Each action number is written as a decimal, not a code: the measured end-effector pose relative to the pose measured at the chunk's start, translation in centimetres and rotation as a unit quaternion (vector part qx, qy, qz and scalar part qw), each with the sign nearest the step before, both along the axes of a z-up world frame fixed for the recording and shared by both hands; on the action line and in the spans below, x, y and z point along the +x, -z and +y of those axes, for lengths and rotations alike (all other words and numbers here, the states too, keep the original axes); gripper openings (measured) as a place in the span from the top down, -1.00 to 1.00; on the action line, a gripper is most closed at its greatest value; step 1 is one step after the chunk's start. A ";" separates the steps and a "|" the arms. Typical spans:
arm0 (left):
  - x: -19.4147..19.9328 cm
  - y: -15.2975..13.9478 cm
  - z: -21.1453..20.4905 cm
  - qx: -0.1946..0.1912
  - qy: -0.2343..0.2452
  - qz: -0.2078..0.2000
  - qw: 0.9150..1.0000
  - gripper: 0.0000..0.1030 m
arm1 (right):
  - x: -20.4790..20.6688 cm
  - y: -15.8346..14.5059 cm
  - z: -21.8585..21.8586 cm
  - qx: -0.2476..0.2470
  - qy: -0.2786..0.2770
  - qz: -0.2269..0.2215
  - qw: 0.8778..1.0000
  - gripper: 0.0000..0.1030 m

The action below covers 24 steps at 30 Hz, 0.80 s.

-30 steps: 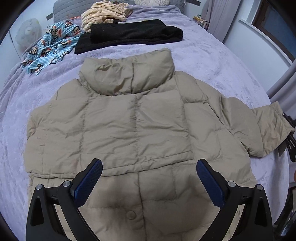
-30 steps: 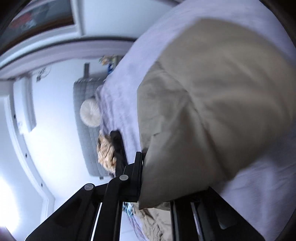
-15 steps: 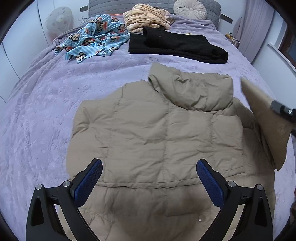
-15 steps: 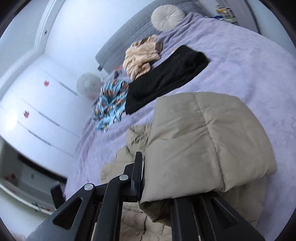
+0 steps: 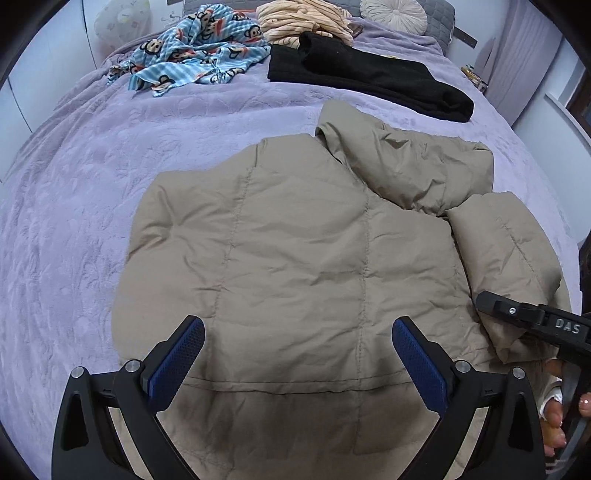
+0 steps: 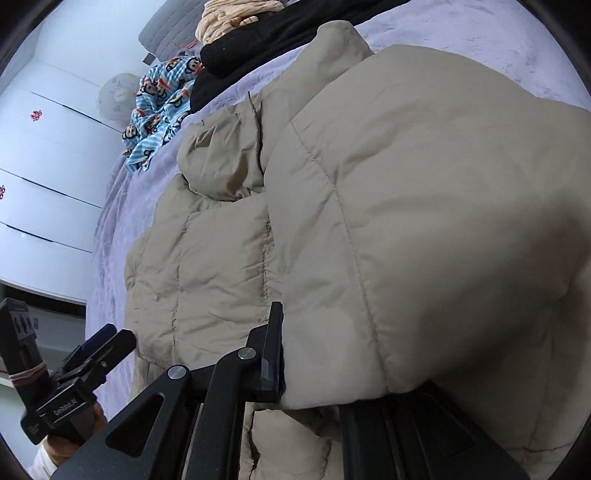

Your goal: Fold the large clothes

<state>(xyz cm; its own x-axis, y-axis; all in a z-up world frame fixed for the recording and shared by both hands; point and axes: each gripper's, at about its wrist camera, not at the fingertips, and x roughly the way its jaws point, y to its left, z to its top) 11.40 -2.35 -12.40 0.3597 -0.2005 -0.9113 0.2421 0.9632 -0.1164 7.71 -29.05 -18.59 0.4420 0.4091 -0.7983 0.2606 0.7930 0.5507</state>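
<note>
A beige puffer jacket lies spread flat on the purple bedspread, collar toward the pillows. Its right sleeve is folded inward over the body. My left gripper hovers open above the jacket's lower part, nothing between its blue pads. My right gripper holds the sleeve cuff between its fingers while its jaws are opening. In the left wrist view the right gripper pokes in at the right edge, over the sleeve. A person's hand grips its handle.
Behind the jacket lie a folded black garment, a blue monkey-print cloth and a cream striped garment. A round cushion rests at the headboard. White wardrobe doors stand left of the bed.
The right gripper has swung the sleeve inward from the bed's right side and laid it over the jacket's body. The left gripper has shifted sideways over the jacket, still open.
</note>
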 end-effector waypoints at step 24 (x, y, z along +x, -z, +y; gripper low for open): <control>4.0 -0.5 6.1 -0.303 0.015 0.088 0.949 -0.97 | 2.4 -8.1 8.5 -0.073 -0.094 -0.096 0.988 0.75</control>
